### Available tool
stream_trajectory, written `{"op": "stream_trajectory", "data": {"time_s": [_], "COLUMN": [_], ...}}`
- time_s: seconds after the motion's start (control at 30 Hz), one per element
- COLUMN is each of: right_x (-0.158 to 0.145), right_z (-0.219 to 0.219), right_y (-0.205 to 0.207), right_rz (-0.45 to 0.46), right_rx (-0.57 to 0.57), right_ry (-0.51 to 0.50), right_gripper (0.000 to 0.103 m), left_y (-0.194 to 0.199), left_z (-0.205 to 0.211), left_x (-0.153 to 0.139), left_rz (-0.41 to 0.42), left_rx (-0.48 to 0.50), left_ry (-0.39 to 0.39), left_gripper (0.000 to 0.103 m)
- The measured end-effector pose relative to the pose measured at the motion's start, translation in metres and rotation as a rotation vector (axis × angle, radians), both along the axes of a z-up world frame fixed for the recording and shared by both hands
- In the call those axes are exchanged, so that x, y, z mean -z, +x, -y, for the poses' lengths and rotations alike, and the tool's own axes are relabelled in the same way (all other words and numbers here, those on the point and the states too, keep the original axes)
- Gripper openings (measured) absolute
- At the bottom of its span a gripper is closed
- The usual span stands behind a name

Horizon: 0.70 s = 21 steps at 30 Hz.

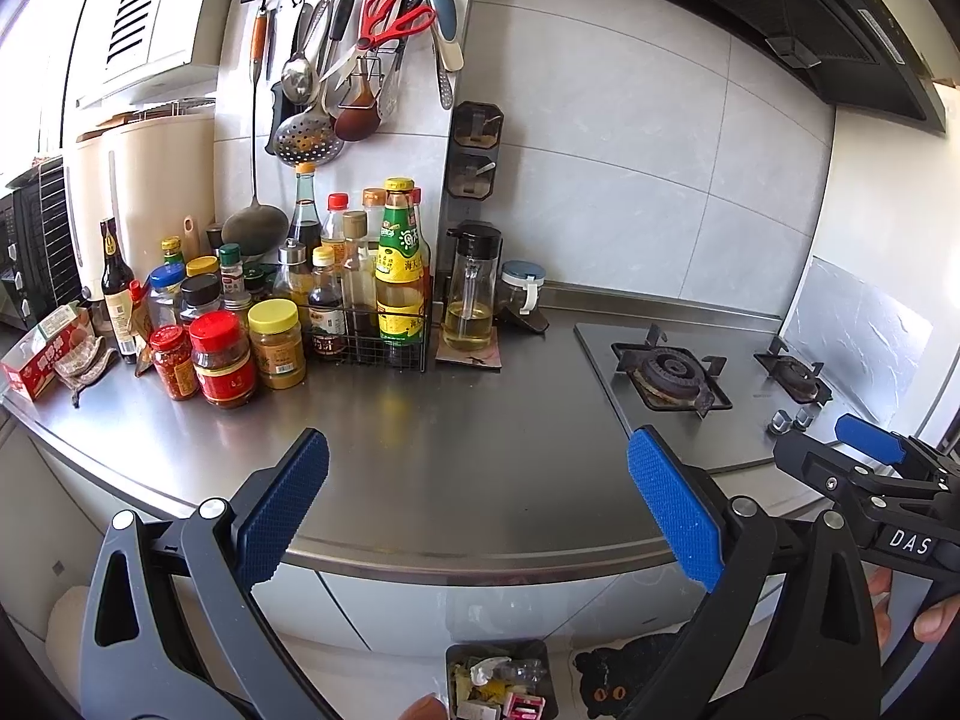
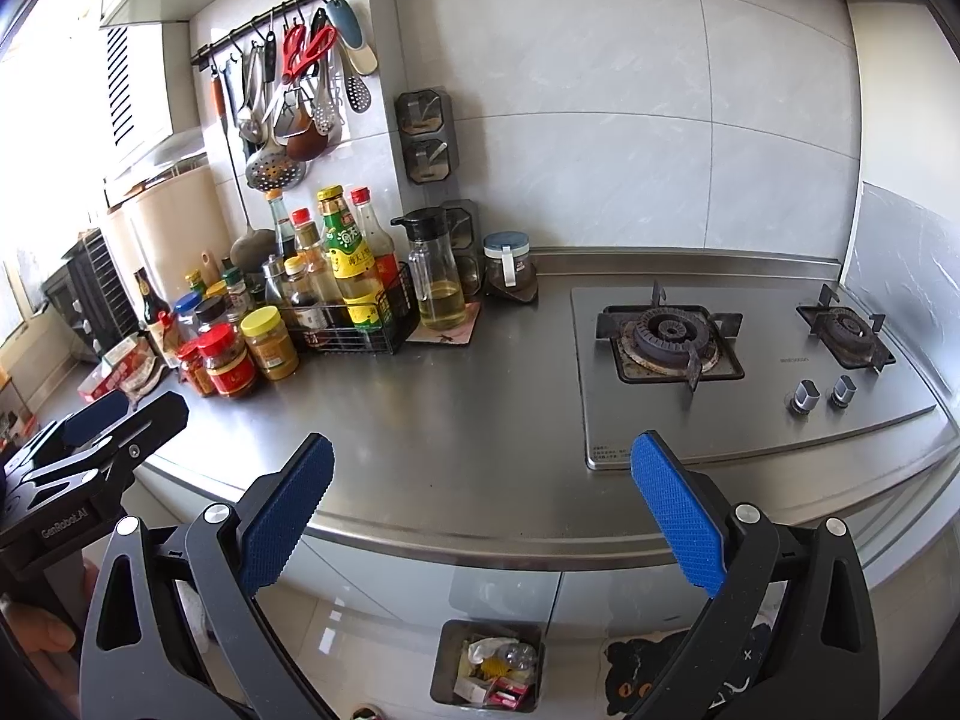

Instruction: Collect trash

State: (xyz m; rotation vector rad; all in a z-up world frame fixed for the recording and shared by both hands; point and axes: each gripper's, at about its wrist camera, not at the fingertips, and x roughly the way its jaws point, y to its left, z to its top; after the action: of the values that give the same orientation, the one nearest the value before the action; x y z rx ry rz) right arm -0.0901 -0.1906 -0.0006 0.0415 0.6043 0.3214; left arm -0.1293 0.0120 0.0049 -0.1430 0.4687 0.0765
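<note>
Looking through the left wrist camera, the left gripper [image 1: 477, 507] is hovering over the front edge of the steel countertop [image 1: 456, 420] with its blue pads spread wide and nothing between them. The trash bin [image 1: 501, 681] is sitting on the floor directly below and between the fingers, already holding crumpled paper and wrappers, probably so that scraps can be dropped straight off the counter edge. The condiment jars [image 1: 240, 354] are crowding the far left corner, and a red box [image 1: 42, 360] with a crumpled rag beside it is lying at the left end, well apart from the pads; whether that box counts as trash is only a guess. The right gripper [image 1: 870, 450] is poking in at the right edge, near the stove knobs; from this view I cannot tell how its jaws stand.

Turning to the right wrist camera, the right gripper [image 2: 480, 510] is showing its fingers equally splayed and empty above the bare counter. The bin is lying below, between the fingers, against the cabinet front. The gas stove [image 2: 720, 360] is sitting to the right, with no loose litter visible on it.
</note>
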Motion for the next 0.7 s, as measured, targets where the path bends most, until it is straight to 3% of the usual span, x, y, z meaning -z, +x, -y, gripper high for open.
{"op": "stream_trajectory", "data": {"time_s": [0.37, 0.5, 0.7], "right_x": [0.0008, 0.0005, 0.0006], "right_z": [-0.0020, -0.0032, -0.0027], "right_y": [0.0014, 0.0020, 0.0064], "right_rz": [-0.007, -0.008, -0.012], "right_rx": [-0.010, -0.010, -0.006], "right_ry": [0.013, 0.013, 0.016], "right_gripper": [0.100, 0.100, 0.100], "left_y": [0.0035, 0.0079, 0.0089], "left_z": [0.0000, 0.0003, 0.0048], "left_x": [-0.0024, -0.0004, -0.0023], "left_rz": [0.000, -0.021, -0.008], "left_rx": [0.023, 0.053, 0.023], "left_ry": [-0.020, -0.060, -0.006], "left_gripper": [0.095, 0.095, 0.095]}}
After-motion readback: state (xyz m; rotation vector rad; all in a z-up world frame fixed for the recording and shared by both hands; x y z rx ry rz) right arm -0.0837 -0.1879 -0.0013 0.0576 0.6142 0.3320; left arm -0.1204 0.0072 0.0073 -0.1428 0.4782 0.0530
